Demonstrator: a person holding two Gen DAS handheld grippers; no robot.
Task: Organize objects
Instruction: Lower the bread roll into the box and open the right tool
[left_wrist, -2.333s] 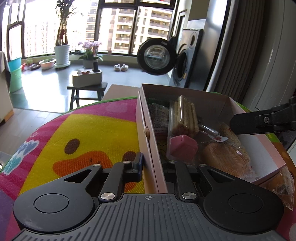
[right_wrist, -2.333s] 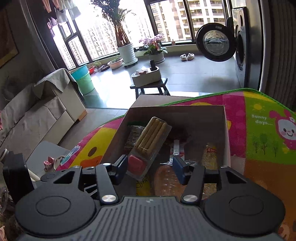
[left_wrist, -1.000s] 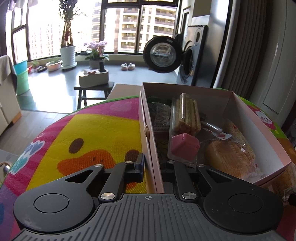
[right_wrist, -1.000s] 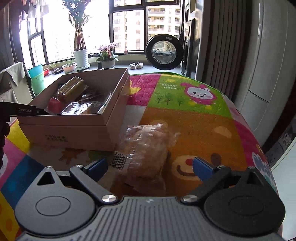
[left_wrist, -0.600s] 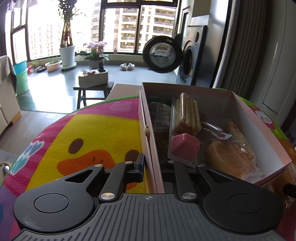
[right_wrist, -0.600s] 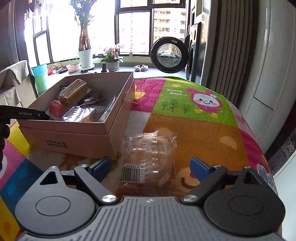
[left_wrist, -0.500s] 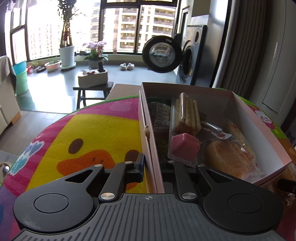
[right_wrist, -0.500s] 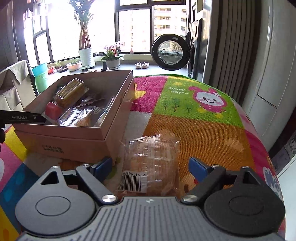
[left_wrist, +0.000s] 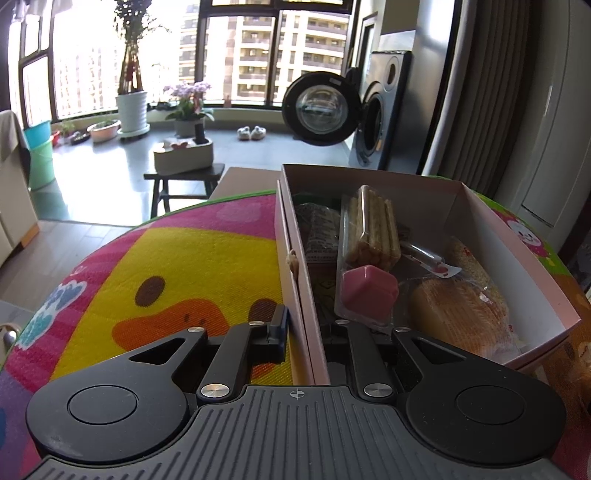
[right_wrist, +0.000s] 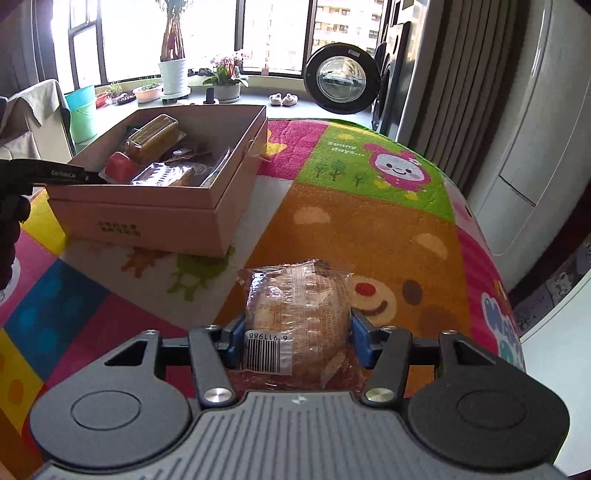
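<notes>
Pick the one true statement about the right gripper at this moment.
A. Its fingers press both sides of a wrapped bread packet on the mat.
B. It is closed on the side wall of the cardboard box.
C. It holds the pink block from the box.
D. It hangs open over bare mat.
A: in the right wrist view the right gripper has its blue fingers against both sides of the wrapped bread packet, outside the cardboard box.

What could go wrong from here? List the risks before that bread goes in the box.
1. The right gripper pinches the soft bagged bread from both sides; squeezing harder could crush it or tear the wrapper.
2. The box already looks crowded with a biscuit pack and another loaf, so the bread may land on top and squash them.
3. The left gripper clamps the box wall; a bump could tilt the box.
</notes>
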